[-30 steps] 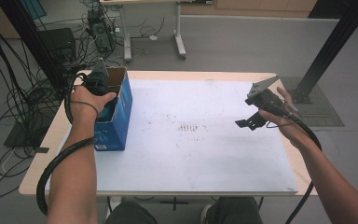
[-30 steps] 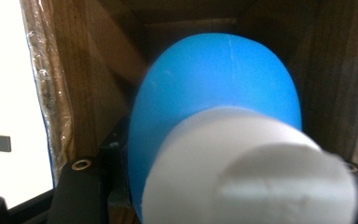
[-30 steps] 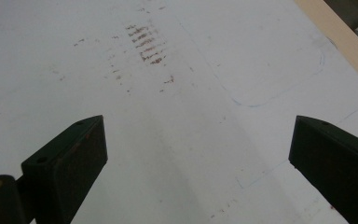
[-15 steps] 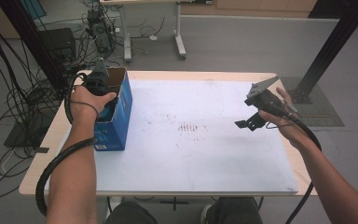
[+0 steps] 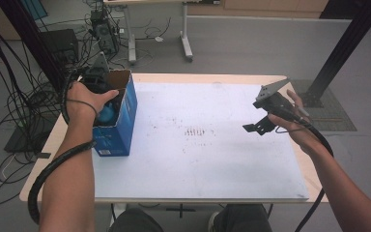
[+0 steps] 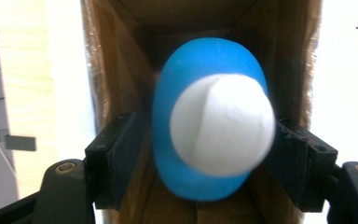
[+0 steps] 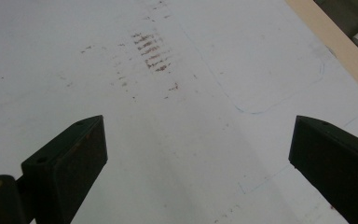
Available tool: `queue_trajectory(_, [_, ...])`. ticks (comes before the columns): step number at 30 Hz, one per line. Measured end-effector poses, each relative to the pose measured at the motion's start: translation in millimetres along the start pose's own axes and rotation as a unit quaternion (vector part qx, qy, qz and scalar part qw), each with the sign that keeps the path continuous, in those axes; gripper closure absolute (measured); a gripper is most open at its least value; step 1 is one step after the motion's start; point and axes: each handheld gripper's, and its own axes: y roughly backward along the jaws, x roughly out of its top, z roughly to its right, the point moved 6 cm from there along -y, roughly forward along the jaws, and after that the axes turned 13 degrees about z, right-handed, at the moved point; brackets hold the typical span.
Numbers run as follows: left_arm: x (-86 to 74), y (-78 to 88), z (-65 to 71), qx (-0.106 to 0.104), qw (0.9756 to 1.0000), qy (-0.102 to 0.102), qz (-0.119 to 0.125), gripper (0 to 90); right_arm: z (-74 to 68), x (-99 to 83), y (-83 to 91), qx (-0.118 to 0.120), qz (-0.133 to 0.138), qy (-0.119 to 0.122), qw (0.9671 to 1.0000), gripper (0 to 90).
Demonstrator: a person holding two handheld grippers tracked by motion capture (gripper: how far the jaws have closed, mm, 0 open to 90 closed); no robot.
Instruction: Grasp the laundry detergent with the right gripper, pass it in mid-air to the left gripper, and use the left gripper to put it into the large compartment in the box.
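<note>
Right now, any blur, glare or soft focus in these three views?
Left gripper view: the blue and white object between the jaws is soft and smeared, too close for focus; the mat at the right edge is blown out white. Right gripper view: the mat with its brown smudges is sharp, the near jaws softer. High view: even light, no glare, the blue box is clear.
</note>
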Motion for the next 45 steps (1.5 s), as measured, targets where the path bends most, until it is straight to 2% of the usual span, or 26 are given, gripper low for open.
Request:
queue_trajectory(9, [-0.2,29.3,2.3,0.001,0.9997,-0.018,0.016,23.4,-2.4,2.3,4.2,-0.010,0.000,-0.006,0.9999,4.1])
queue_trajectory(14, [3.8,45.1,13.4,-0.001,0.9991,-0.036,0.024,14.3,-2.8,3.2,7.3,-0.015,-0.004,-0.008,0.9998,4.1])
queue_trajectory(18, [10.1,52.2,31.1,-0.019,0.9978,-0.051,0.039,13.2,-3.3,4.7,9.4,-0.016,-0.011,-0.003,0.9998,4.1])
queue_trajectory(21, [15.4,54.9,51.9,-0.053,0.9948,-0.067,0.055,10.6,-2.1,5.9,11.0,-0.021,-0.013,0.001,0.9997,4.1])
queue_trajectory(25, [20.4,52.7,73.1,-0.060,0.9921,-0.095,0.055,8.9,1.0,6.4,11.0,-0.024,-0.020,0.005,0.9995,4.2])
queue_trajectory(29, [27.4,51.2,95.3,-0.060,0.9881,-0.123,0.069,7.9,4.1,7.5,11.1,-0.022,-0.022,0.005,0.9995,4.1])
queue_trajectory(32, [32.1,50.5,106.5,-0.066,0.9863,-0.132,0.074,7.0,7.1,7.7,10.8,-0.022,-0.023,0.005,0.9995,4.1])
queue_trajectory(37, [38.4,51.2,119.7,-0.072,0.9846,-0.136,0.083,7.0,8.1,5.0,11.6,-0.019,-0.027,0.005,0.9995,4.2])
queue_trajectory(40, [41.2,50.9,124.2,-0.070,0.9846,-0.137,0.083,7.0,9.7,1.5,12.6,-0.018,-0.030,0.003,0.9994,4.2])
queue_trajectory(42, [42.9,50.5,126.5,-0.079,0.9839,-0.136,0.085,7.0,11.5,-0.7,13.6,-0.021,-0.032,0.000,0.9993,4.2])
queue_trajectory(45, [45.8,48.2,128.6,-0.088,0.9843,-0.126,0.087,7.0,12.3,-2.7,14.1,-0.022,-0.033,-0.002,0.9992,4.1])
